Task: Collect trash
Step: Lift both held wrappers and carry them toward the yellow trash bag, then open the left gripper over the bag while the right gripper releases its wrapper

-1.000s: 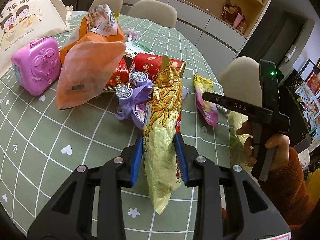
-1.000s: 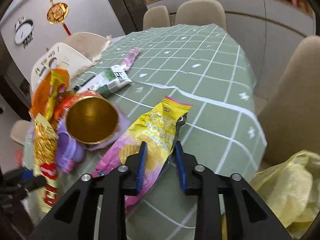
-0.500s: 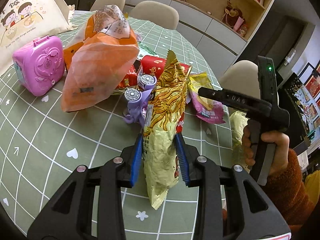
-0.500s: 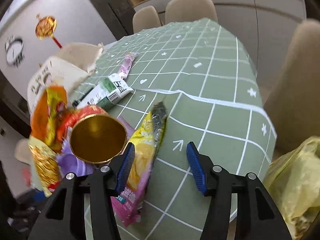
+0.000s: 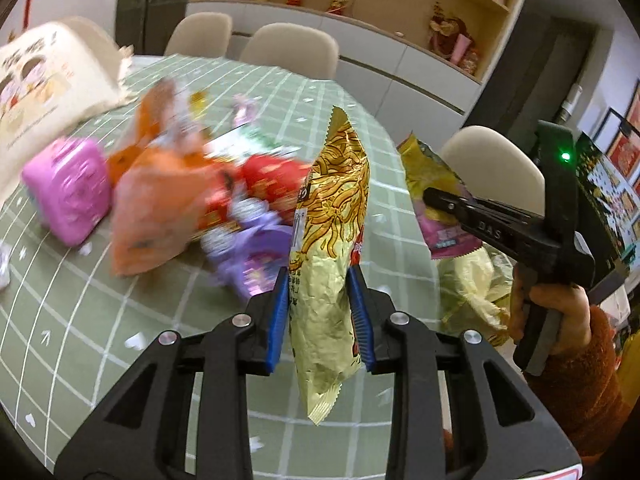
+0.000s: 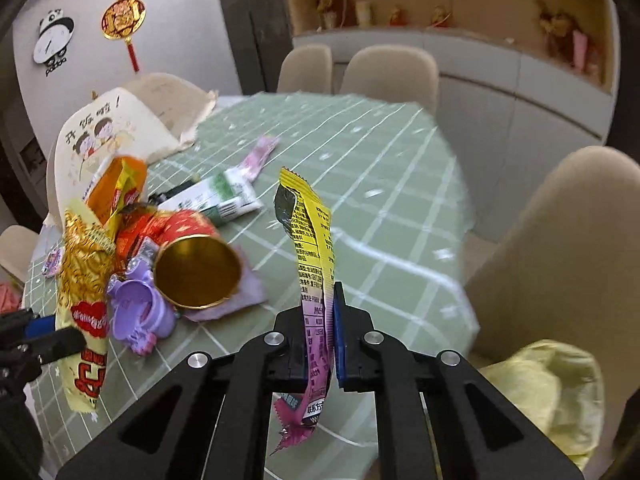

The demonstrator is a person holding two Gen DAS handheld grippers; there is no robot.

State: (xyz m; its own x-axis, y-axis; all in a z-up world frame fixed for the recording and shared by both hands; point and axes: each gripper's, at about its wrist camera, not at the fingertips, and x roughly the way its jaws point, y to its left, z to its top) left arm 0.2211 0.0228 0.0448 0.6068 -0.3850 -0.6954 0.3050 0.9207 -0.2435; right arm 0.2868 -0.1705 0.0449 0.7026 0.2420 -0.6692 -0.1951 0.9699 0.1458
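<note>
My left gripper (image 5: 318,276) is closing its jaws on a gold noodle snack bag (image 5: 336,208), which stands upright between the blue pads, above the green checked table (image 5: 80,320). The same gold bag (image 6: 82,276) shows at the left of the right wrist view. My right gripper (image 6: 322,300) is closing its jaws on a flattened yellow and purple chip bag (image 6: 310,236) and holds it off the table. In the left wrist view a hand in an orange sleeve holds the right gripper (image 5: 430,196) with the chip bag (image 5: 432,176). A yellow plastic bag (image 6: 548,384) hangs below the table edge.
On the table lie an orange bag (image 5: 156,200), a pink toy case (image 5: 66,192), a red tube with a gold mouth (image 6: 196,268), a purple toy (image 6: 136,308), a green and white carton (image 6: 216,196) and a pink wrapper (image 6: 260,154). A canvas tote (image 6: 104,136) and beige chairs (image 6: 560,248) surround it.
The right gripper opened wide beside the chip bag, then closed on it and lifted it off the table. The left gripper rose with the gold bag.
</note>
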